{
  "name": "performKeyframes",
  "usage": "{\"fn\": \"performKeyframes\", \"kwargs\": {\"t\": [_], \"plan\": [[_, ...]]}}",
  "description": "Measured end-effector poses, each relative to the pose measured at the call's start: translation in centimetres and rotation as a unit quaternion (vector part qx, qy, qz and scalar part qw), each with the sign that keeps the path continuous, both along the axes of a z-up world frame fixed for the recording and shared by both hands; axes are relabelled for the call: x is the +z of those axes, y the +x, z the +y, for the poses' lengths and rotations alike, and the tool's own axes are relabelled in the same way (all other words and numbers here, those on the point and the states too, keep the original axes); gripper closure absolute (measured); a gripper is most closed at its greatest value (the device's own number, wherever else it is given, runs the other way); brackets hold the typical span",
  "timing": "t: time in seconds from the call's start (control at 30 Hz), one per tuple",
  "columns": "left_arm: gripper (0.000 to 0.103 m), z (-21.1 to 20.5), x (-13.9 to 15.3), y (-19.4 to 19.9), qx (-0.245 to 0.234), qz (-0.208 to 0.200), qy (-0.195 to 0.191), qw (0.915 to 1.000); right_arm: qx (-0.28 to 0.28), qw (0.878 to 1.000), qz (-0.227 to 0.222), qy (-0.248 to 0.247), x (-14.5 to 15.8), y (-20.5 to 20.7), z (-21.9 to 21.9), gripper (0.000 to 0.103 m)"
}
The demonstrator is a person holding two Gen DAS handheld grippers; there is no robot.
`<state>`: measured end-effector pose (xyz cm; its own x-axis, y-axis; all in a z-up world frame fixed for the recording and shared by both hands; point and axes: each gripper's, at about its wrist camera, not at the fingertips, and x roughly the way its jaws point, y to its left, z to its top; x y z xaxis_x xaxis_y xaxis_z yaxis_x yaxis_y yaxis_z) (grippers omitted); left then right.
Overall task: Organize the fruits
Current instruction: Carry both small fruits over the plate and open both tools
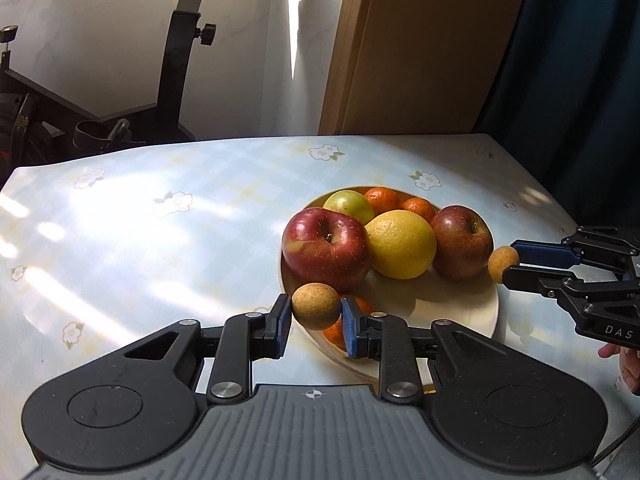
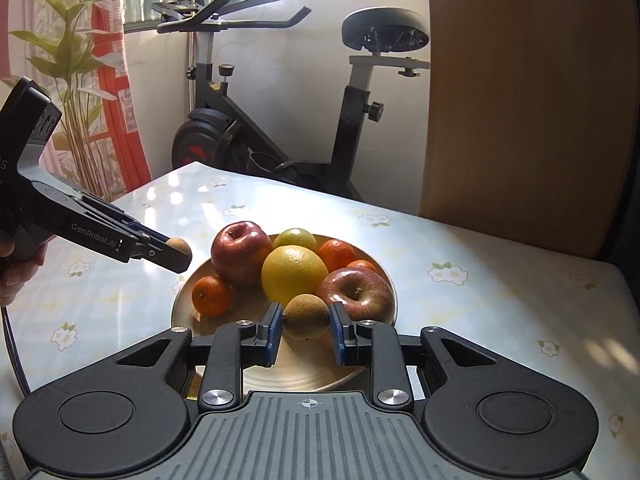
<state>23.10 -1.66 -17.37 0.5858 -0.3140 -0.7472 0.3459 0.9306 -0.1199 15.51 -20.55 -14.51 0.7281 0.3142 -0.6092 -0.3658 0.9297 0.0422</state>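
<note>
Fruits piled on plate (image 1: pixel 486 322): two red apples (image 1: pixel 326 246), big yellow orange (image 1: pixel 401 244), green-yellow apple (image 1: pixel 348 205), tangerines (image 1: pixel 383 199). Left gripper (image 1: pixel 316 314) pinches a small brown round fruit (image 1: pixel 315 305), hanging over the plate's near rim. Right gripper (image 2: pixel 306 328) pinches a second brown fruit (image 2: pixel 306 316), also over the plate, near the right apple (image 2: pixel 356 294). Both held clear above the pile, probably so each can be carried off or sorted separately. Plate sits mid-table on floral tablecloth (image 1: pixel 160 220).
</note>
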Motion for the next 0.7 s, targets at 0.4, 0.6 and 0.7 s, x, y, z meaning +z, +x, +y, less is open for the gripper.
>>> {"fn": "performKeyframes", "kwargs": {"t": [0.4,0.6,0.7], "plan": [[0.075,-0.2,-1.2,1.5,-0.003,0.012,-0.001,0.9999,-0.01,1.0,0.008,-0.018,-0.7,6.6,0.8,0.08],[0.075,-0.2,-1.4,1.8,-0.007,0.014,-0.003,0.9999,-0.021,0.999,0.025,-0.014,-1.7,7.9,0.8,0.08],[0.075,-0.1,-1.3,1.8,-0.007,0.014,-0.004,0.9999,-0.023,0.999,0.027,-0.016,-1.9,7.9,1.0,0.079]]}}
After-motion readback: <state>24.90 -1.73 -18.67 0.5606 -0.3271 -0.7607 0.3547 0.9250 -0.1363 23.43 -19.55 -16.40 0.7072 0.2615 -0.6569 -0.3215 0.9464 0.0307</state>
